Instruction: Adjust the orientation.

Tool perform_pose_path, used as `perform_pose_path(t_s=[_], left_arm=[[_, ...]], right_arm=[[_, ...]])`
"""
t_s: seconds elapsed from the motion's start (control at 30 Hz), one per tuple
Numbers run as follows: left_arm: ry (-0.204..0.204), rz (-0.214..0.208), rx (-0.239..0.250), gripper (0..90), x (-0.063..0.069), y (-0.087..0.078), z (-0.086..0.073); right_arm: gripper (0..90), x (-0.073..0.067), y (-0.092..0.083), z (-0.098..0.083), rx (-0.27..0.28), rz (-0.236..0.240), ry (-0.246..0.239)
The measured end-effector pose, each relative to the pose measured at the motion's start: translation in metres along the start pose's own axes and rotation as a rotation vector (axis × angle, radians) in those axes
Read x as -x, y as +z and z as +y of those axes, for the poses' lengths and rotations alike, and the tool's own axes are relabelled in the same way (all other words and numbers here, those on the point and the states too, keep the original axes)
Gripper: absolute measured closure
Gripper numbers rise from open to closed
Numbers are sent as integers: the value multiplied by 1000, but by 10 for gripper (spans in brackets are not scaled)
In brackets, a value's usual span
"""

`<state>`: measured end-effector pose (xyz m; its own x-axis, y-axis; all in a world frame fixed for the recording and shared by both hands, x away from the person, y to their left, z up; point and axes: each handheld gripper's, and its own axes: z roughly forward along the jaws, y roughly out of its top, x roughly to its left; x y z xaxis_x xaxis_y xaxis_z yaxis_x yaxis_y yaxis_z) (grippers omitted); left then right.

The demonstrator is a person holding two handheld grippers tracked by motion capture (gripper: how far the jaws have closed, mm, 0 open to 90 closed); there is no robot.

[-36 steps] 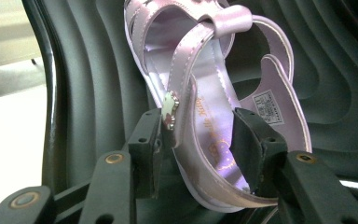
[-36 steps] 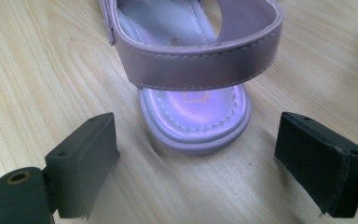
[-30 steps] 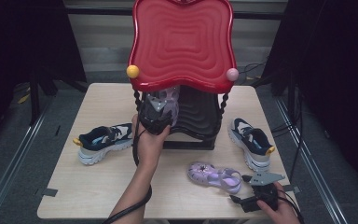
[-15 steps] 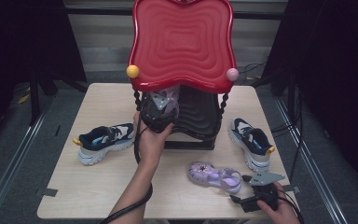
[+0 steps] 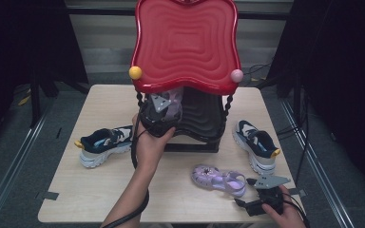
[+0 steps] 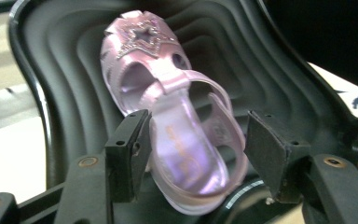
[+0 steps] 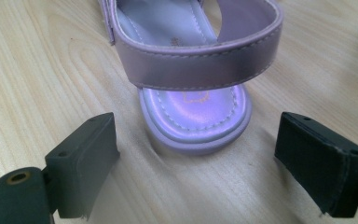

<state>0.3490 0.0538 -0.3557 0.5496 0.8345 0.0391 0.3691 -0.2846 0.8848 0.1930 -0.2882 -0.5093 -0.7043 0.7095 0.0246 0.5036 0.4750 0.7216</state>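
My left tongs (image 6: pixel 193 154) have just been opening around the pink star sandal (image 6: pixel 168 112), which lies on the rack's black lower shelf (image 6: pixel 279 79) at twelve o'clock, seemingly released. My right tongs (image 7: pixel 205 172) gape wide toward its mate (image 7: pixel 193 70) on the worktop (image 7: pixel 37 70).
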Motion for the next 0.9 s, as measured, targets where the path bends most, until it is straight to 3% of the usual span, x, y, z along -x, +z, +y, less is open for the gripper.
perform_pose_path(t_s=[0.1,0.17,0.27,0.43,0.67,0.9], left_arm=[[9,-16,-1,392,1,-4,1],[7,-61,-19,379,0,-9,1],[21,-64,-21,378,0,-13,-1],[11,-100,-23,362,1,-21,-8],[4,-159,-31,348,-1,-26,-25],[28,-236,-53,312,-5,-27,-49]], right_arm=[[122,0,0,0,-2,-3,-1],[122,0,0,0,-2,-3,0],[122,0,0,0,-2,-4,0],[122,0,0,0,-1,-2,1],[122,0,0,0,-1,0,1],[122,0,0,0,-2,-3,1]])
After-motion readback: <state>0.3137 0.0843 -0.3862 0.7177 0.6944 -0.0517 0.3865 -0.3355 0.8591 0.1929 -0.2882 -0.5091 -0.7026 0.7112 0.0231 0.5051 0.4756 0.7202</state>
